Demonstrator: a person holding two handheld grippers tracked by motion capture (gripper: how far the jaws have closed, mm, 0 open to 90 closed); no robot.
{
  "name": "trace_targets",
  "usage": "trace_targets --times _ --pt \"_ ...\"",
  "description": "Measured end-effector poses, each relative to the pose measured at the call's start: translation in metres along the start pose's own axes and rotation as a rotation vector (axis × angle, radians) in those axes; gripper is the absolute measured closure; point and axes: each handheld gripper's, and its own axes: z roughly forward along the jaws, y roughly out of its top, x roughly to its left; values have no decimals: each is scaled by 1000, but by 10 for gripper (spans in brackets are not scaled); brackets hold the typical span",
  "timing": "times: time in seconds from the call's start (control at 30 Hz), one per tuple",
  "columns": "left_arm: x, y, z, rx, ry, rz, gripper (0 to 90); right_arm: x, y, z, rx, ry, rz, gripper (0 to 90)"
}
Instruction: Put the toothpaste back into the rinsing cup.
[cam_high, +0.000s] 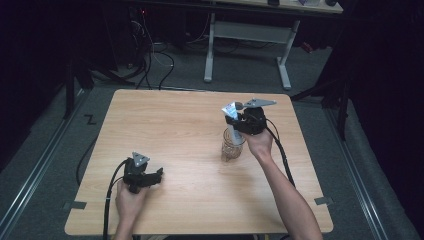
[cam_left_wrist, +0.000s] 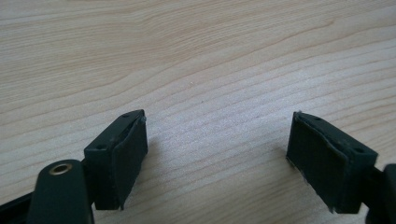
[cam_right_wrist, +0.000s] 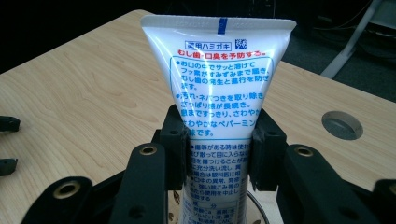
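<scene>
Surface: wooden table (cam_high: 190, 145), dark room behind.
Right gripper (cam_right_wrist: 217, 144): clamped on toothpaste tube (cam_right_wrist: 219, 70), above glass cup (cam_high: 233, 145) at right.
Left gripper (cam_left_wrist: 217, 149): spread wide, nothing inside, near left.
Advice: keep tube upright, lower straight into cup, then release.

Looks like a lab or recording room to me: I see a bare light-wood surface (cam_high: 190, 145) standing alone on grey carpet (cam_high: 240, 70), black curtains (cam_high: 385, 100) on both sides, loose cables (cam_high: 150, 60) on the floor, and a white-legged desk (cam_high: 247, 32) behind.
</scene>
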Motion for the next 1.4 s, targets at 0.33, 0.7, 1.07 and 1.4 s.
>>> trace_targets --times 0.33,0.7,1.07,1.4 --pt "0 0 0 0 0 1 202 2 -3 0 6 -1 -10 644" --pt "0 0 0 0 -1 0 202 3 -7 1 14 -3 -13 643" --pt "0 0 0 1 -1 1 203 3 -12 1 18 1 -8 643" --pt "0 0 0 0 0 1 203 3 -15 2 27 4 -13 641"
